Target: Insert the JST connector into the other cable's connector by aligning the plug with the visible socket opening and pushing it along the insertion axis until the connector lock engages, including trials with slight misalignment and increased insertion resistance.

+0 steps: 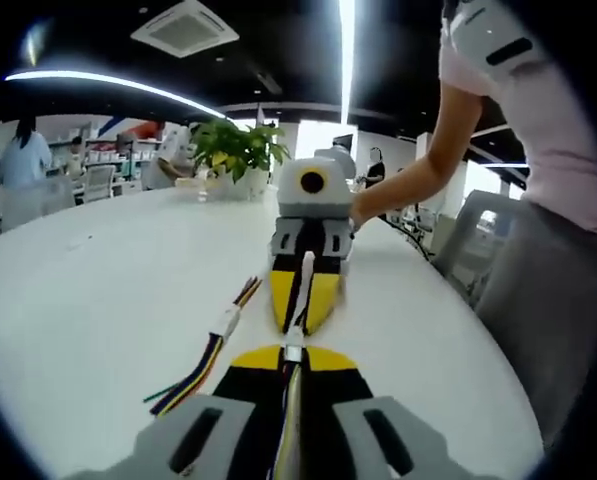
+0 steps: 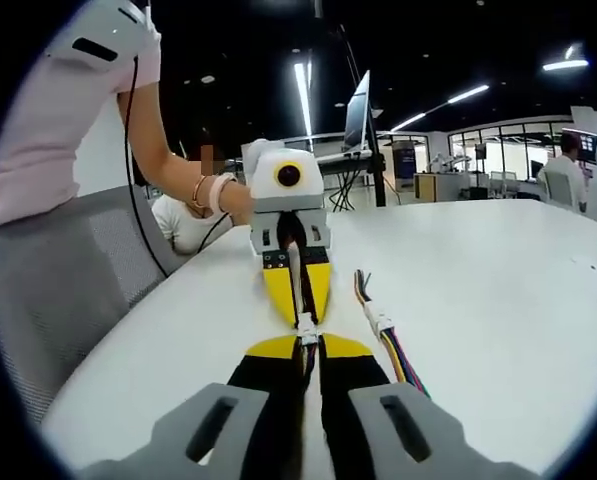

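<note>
Where the two grippers meet nose to nose above the white table (image 1: 98, 290), the white connector (image 1: 294, 350) sits at their tips, its cable (image 1: 305, 285) running into the opposite jaws. The left gripper (image 1: 292, 372) is closed on its cable; the right gripper (image 2: 309, 352) likewise. A spare multicoloured cable (image 1: 206, 358) with a white plug lies just beside them. A person (image 1: 523, 150) stands at the table edge; a potted plant (image 1: 236, 148) stands farther back.
</note>
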A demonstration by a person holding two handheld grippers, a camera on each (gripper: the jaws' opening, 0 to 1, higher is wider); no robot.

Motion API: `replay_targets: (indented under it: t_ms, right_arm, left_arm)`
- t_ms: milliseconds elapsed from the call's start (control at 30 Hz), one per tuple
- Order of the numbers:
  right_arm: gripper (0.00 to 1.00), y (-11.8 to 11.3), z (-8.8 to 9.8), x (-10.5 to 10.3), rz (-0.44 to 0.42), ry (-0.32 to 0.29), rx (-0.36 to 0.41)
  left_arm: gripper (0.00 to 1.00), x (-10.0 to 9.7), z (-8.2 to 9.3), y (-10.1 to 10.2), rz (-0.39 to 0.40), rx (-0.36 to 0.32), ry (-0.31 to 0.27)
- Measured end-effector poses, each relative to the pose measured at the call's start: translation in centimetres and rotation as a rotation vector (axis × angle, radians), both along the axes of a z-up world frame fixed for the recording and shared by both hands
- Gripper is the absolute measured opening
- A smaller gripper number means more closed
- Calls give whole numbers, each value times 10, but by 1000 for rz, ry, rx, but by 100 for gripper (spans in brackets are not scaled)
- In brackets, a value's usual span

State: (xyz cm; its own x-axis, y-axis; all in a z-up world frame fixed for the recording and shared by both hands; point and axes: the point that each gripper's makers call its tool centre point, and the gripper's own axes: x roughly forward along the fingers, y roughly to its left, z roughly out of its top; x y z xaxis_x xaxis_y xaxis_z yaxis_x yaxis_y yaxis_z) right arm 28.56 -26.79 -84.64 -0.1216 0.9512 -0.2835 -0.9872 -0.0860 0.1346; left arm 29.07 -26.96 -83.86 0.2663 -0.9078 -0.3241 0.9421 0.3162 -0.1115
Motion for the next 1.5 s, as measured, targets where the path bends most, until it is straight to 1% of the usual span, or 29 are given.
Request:
replay_targets:
  t_ms: [33,267,333,367,433,533,567,633,833,933,1000,1100,1200,1333,1367,1400,1433,1500]
  right_arm:
    - [6,0,0,1,-15,8,2]
    - [8,-2,0,3,-46,15,-3]
    - [11,-3,1,4,-67,20,-7]
    - [11,-3,3,3,-72,28,-1]
    - [11,-4,6,1,-82,23,0]
    - [11,-5,13,0,-98,16,4]
    - [12,-6,16,1,-109,12,5]
    - [12,-8,22,0,-127,2,8]
    - [14,-14,42,-5,-165,-12,24]
    - [15,-17,52,-4,-206,1,37]
    - [16,-19,62,-3,-232,0,54]
    - [17,-23,79,-5,-263,-6,79]
    - [18,-28,92,-6,-301,-3,91]
    - [18,-37,111,-9,-343,-2,115]
    - [19,-38,112,-9,-348,-3,116]
    - [19,-43,119,-11,-369,-6,122]
    - [19,-44,122,-11,-378,-5,128]
    - [21,-50,133,-14,-409,11,155]
  left_arm:
    - [0,0,0,1,1,0,-3]
    - [4,3,0,9,39,-16,8]
    - [4,5,13,9,75,-91,13]
    - [4,5,18,11,82,-112,20]
    - [5,4,18,14,87,-87,10]
    - [7,1,21,16,91,-87,16]
    - [9,1,22,16,98,-84,17]
    - [10,-2,25,14,103,-70,5]
    - [12,-12,48,15,121,-94,-8]
    - [14,-14,60,16,144,-113,-12]
    - [16,-14,68,19,169,-126,-15]
    - [17,-18,79,22,182,-127,-36]
    - [19,-23,90,25,195,-132,-39]
    - [22,-28,105,33,241,-139,-41]
    - [23,-31,110,34,254,-143,-39]
    - [23,-33,113,35,262,-142,-42]
    - [24,-35,116,36,270,-144,-48]
    - [25,-39,123,38,291,-155,-50]
